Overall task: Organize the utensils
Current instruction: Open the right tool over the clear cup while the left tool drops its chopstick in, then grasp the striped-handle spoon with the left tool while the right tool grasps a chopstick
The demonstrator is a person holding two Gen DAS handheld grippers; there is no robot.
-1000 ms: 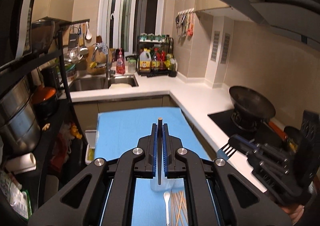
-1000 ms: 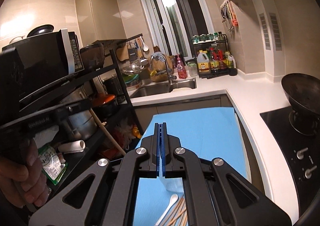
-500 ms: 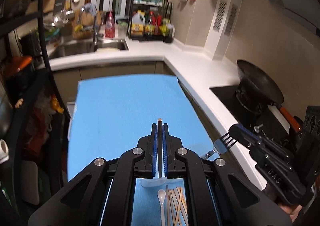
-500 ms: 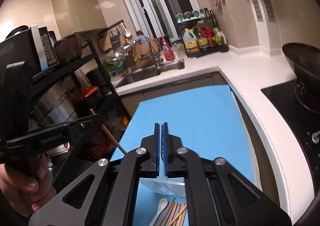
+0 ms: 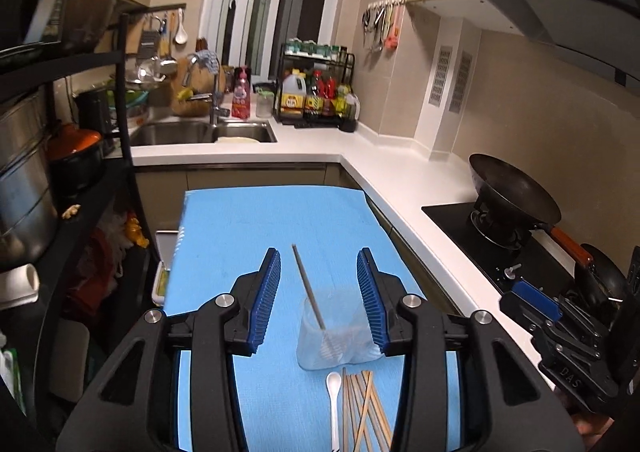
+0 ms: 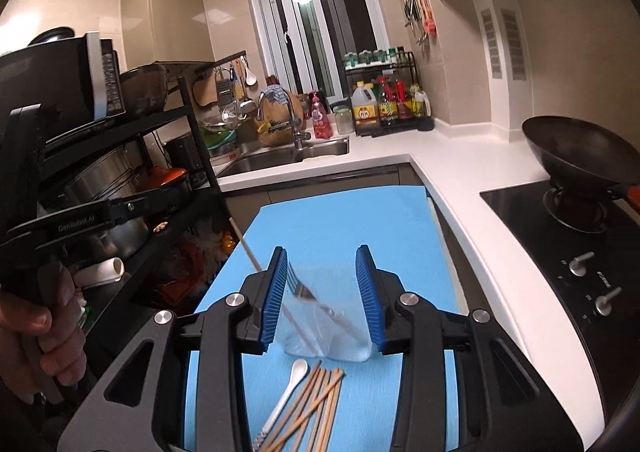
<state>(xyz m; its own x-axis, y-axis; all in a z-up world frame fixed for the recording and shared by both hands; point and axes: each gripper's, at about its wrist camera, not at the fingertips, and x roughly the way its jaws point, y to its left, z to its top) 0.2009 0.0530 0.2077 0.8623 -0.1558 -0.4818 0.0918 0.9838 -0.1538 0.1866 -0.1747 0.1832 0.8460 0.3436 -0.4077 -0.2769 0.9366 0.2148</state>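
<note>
Both jaw pairs, pinched shut half a second before, stood wide and empty: left gripper (image 5: 318, 300), right gripper (image 6: 322, 298). A single wooden chopstick (image 5: 307, 286) and a metal fork (image 6: 298, 284) now leaned in the clear plastic cup (image 5: 334, 346) on the blue mat (image 5: 280, 220). Two utensils placed; white spoon (image 6: 288, 380) and loose wooden chopsticks (image 6: 316, 404) lay just beside the cup, likely next.

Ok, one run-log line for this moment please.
left gripper: open | right gripper: open | clear cup: holds chopstick, fork | white spoon, chopstick pile: on blue mat
</note>
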